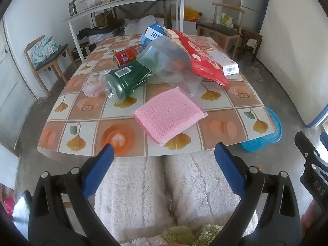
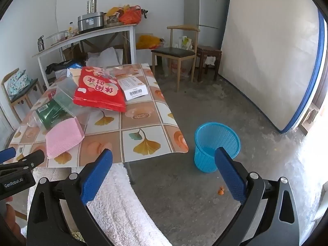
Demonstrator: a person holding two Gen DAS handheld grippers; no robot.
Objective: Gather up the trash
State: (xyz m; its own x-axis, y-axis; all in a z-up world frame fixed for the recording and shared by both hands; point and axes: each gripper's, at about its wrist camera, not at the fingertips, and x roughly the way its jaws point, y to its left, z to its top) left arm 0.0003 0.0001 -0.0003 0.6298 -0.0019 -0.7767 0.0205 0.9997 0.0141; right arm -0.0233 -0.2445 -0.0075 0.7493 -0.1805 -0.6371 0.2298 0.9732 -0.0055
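Trash (image 1: 164,65) — seemingly well beyond both gaping tongs (image 1: 164,153).

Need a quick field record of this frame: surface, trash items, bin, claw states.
surface: low table with tiled ginkgo-pattern cover
trash on table: green bottle lying down, red can, clear plastic container, red snack bag, white box, pink sponge cloth
bin: blue basket on floor beside table, looks empty
left claw: open, nothing held
right claw: open, nothing held
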